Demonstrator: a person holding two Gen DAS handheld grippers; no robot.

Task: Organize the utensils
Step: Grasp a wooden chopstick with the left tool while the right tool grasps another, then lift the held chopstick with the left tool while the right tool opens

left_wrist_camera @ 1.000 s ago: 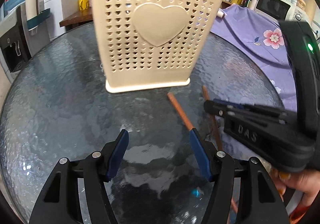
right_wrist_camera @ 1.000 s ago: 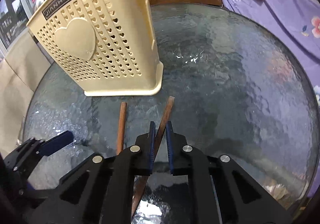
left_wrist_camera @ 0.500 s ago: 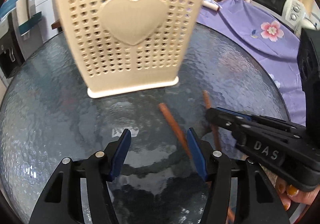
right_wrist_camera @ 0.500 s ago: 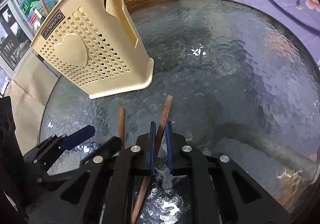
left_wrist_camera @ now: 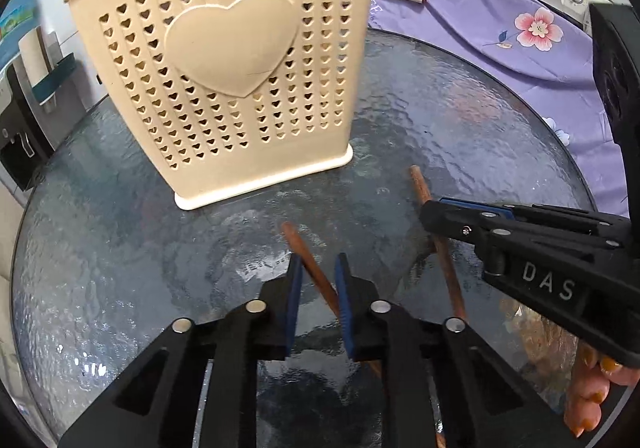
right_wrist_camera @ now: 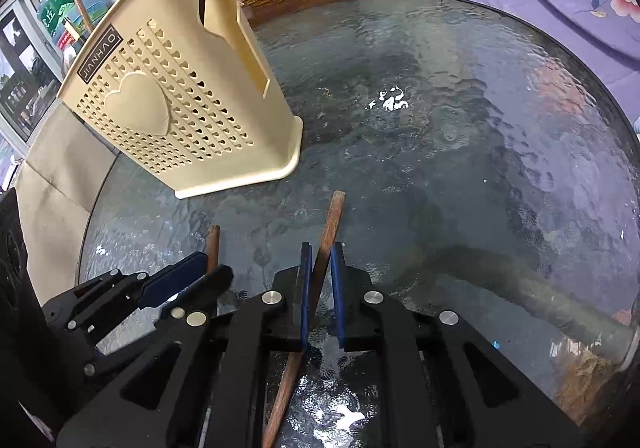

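Here, chopsticks (left_wrist_camera: 316, 272) lie clear of holder (left_wrist_camera: 240, 88).

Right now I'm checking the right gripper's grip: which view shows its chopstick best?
The right wrist view: the chopstick runs between the right gripper's closed pads, tip towards the beige holder. The left wrist view shows that chopstick only side-on, partly hidden by the gripper.

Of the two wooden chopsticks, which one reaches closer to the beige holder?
The chopstick in the right gripper: its tip lies nearer the holder than the left gripper's chopstick.
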